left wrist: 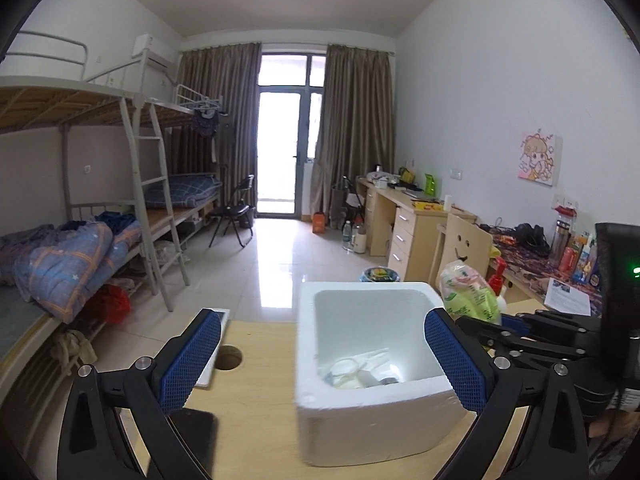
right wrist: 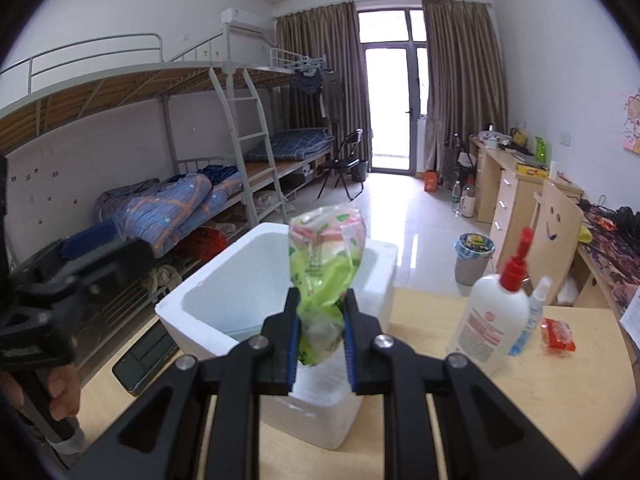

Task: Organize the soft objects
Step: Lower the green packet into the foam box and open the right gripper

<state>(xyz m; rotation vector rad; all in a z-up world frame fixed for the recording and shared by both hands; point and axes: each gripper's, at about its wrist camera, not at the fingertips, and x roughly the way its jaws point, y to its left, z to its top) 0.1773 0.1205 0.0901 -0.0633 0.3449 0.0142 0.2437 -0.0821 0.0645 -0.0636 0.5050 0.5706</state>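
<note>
A white foam box (left wrist: 372, 412) stands on the wooden desk (left wrist: 256, 408), holding a few pale soft items (left wrist: 356, 372) at its bottom. My left gripper (left wrist: 320, 364) is open wide, its blue pads (left wrist: 192, 360) spread in front of the box with nothing between them. In the right wrist view my right gripper (right wrist: 322, 338) is shut on a green and pink plastic bag (right wrist: 326, 256), held upright over the near edge of the foam box (right wrist: 224, 300). The same bag (left wrist: 468, 288) shows at the box's right side in the left wrist view.
A white bottle with a red pump (right wrist: 494, 320), a small spray bottle (right wrist: 532, 312) and a red packet (right wrist: 558, 334) stand on the desk to the right. A dark phone (right wrist: 140, 354) lies left of the box. A cable hole (left wrist: 228, 358) is in the desktop. A hand (right wrist: 60, 396) holds the left gripper.
</note>
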